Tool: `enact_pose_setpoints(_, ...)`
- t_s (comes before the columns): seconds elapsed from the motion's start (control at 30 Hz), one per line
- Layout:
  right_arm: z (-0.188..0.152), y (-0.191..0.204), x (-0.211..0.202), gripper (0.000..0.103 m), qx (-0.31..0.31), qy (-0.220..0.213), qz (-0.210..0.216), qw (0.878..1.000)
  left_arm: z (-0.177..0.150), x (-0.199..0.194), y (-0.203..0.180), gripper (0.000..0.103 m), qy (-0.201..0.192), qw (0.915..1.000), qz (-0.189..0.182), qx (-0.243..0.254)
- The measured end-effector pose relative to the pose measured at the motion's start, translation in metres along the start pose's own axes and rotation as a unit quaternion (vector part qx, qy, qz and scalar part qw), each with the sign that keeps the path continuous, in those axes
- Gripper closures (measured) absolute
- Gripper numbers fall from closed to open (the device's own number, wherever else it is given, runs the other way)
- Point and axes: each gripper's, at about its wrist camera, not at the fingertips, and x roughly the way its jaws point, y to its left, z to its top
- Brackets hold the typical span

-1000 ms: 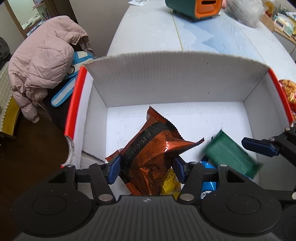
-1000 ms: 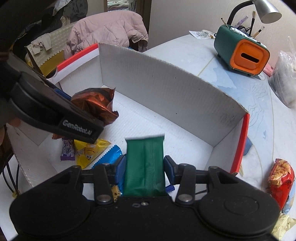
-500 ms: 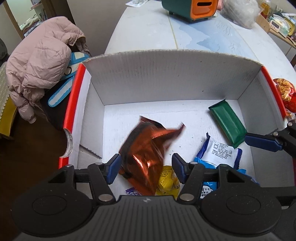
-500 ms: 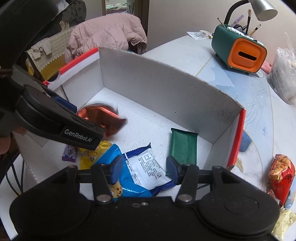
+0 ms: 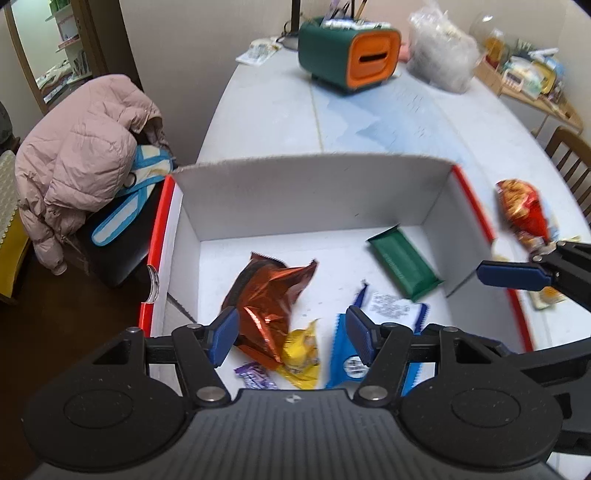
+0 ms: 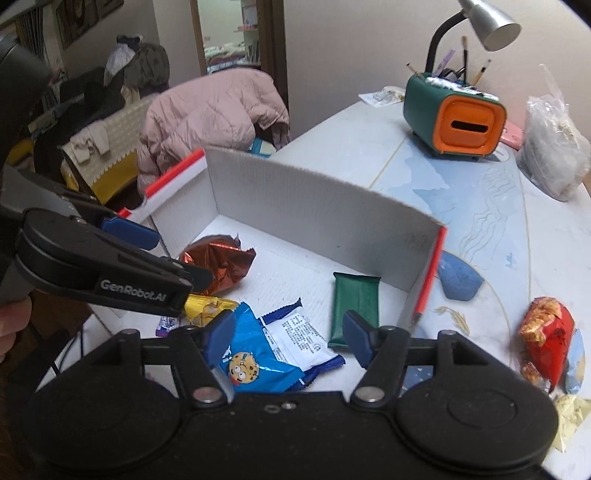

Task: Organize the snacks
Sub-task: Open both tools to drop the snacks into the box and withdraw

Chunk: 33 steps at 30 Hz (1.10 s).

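While both grippers, left (image 5: pixel 291 338) and right (image 6: pixel 288 338), hang with fingers apart and empty, a green bar (image 5: pixel 404 267) lies in the box's (image 5: pixel 314 192) far right corner.

Left hand-held gripper (image 5: pixel 291 334) agape (empty), right hand-held gripper (image 6: pixel 288 338) likewise spread wide

Across the table (image 5: pixel 266 110) from you stands a green-and-orange pen holder (image 6: pixel 456 120) with brushes in it, a grey desk lamp (image 6: pixel 495 24) above it. A clear plastic bag (image 6: pixel 554 147) sits near its right, and a pink puffer jacket (image 5: pixel 81 147) lies piled off the table's left edge.
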Motion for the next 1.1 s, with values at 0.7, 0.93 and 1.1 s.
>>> enact_pose_setpoints(0.7,-0.038,-0.042,-0.095,0.003,0.028,-0.102,0.001,0.994,-0.016,-0.063,-0.054,0.027,-0.07,0.9959,-0.057,0.001)
enact_pose_setpoints(0.93,-0.06,-0.073,-0.118,0.0,0.041,-0.113,-0.014,0.993,-0.018,-0.067,-0.086,0.018,-0.086,0.9923,-0.09,-0.002)
enact_pose_setpoints(1.1,-0.081,-0.105,-0.132,0.0,0.062,-0.11,-0.027,0.992,-0.017,-0.063,-0.115,0.015,-0.086,0.9897,-0.115,-0.001)
